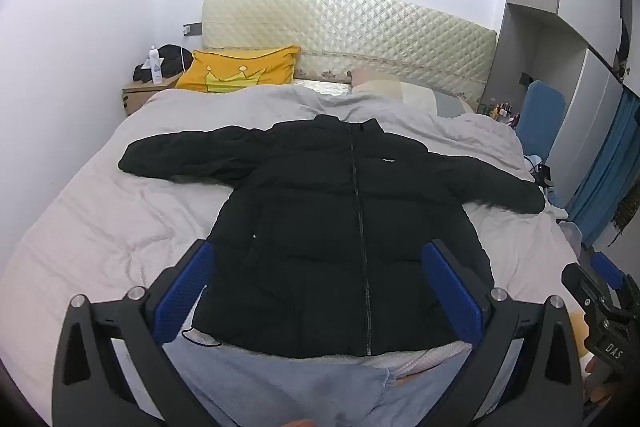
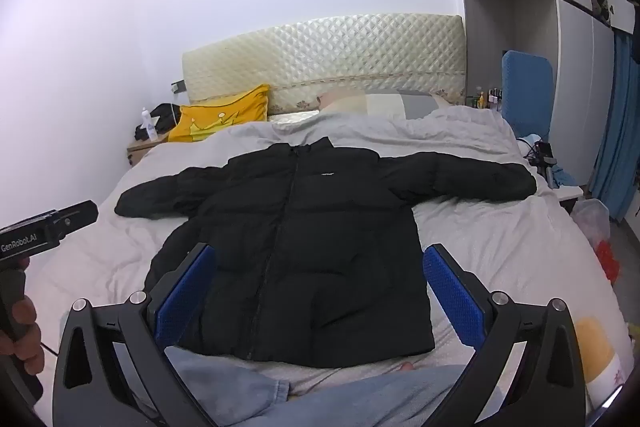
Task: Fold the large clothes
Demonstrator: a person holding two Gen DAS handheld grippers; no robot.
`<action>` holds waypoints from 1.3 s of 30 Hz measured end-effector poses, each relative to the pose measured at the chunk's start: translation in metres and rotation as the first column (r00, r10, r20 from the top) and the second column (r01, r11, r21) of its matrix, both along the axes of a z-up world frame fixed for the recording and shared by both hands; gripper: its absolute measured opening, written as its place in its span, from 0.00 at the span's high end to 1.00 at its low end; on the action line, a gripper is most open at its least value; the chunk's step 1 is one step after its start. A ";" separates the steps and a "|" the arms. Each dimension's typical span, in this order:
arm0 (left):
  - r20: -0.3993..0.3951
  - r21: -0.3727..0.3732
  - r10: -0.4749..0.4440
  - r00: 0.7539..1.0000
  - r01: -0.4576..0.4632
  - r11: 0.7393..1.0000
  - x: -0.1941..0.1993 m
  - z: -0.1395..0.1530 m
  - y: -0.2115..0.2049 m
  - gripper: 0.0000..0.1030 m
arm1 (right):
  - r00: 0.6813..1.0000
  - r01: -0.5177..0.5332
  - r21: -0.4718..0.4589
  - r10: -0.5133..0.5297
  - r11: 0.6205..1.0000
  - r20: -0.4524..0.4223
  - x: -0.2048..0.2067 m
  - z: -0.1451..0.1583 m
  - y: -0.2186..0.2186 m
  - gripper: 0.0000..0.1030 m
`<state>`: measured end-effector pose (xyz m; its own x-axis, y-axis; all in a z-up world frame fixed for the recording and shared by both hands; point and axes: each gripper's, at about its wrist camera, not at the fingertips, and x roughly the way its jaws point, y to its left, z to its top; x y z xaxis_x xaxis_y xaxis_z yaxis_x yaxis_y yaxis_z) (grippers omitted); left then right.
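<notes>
A black padded zip-front jacket (image 1: pixel 320 227) lies flat, front up, on the pale grey rumpled duvet (image 1: pixel 100 227) of a double bed. Zip closed, collar toward the cream quilted headboard (image 1: pixel 344 27), hem toward the camera. Both sleeves are spread outward: one sleeve end stops well short of the wall-side bed edge, the other reaches close to the edge on the wardrobe side.

The left gripper (image 1: pixel 320 291), black-framed with blue textured pads (image 1: pixel 188 291), hovers above the hem with jaws fully apart; nothing sits between the pads. The right gripper (image 2: pixel 320 291), same build, also stands wide open over the lower half of the jacket, holding nothing. Neither touches the fabric as far as the views show.

Open duvet surface remains on both sides of the jacket body and beyond the collar up to a yellow cushion with a crown print (image 1: pixel 240 69) and striped pillows (image 2: pixel 384 103). Light blue denim trouser legs (image 2: pixel 360 395) of the person lie just below the hem, at the foot edge.

A wooden bedside table (image 1: pixel 140 93) carrying a white bottle and dark items stands against the wall side. A blue padded chair back (image 2: pixel 528 95) and blue curtains (image 2: pixel 620 131) crowd the opposite side
</notes>
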<state>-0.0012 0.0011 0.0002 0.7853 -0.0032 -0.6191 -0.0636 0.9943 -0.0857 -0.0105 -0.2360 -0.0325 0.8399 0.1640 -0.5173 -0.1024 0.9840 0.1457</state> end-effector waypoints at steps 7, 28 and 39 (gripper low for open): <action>-0.003 -0.003 0.001 1.000 -0.001 1.000 -0.003 0.003 0.004 0.00 | 1.000 -0.003 -0.009 0.003 1.000 0.000 -0.002 -0.001 -0.005 0.00; -0.004 0.035 -0.012 1.000 0.012 0.999 -0.003 0.006 -0.003 0.00 | 1.000 0.003 -0.025 -0.003 1.000 0.004 -0.002 0.001 0.003 0.00; -0.021 0.017 -0.027 0.999 0.028 0.999 -0.003 0.002 -0.002 0.00 | 1.000 0.015 -0.026 -0.015 1.000 0.001 -0.006 0.002 0.001 0.00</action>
<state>-0.0039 -0.0004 0.0022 0.7722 -0.0135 -0.6353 -0.0378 0.9970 -0.0672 -0.0166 -0.2351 -0.0307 0.8426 0.1384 -0.5205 -0.0880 0.9888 0.1204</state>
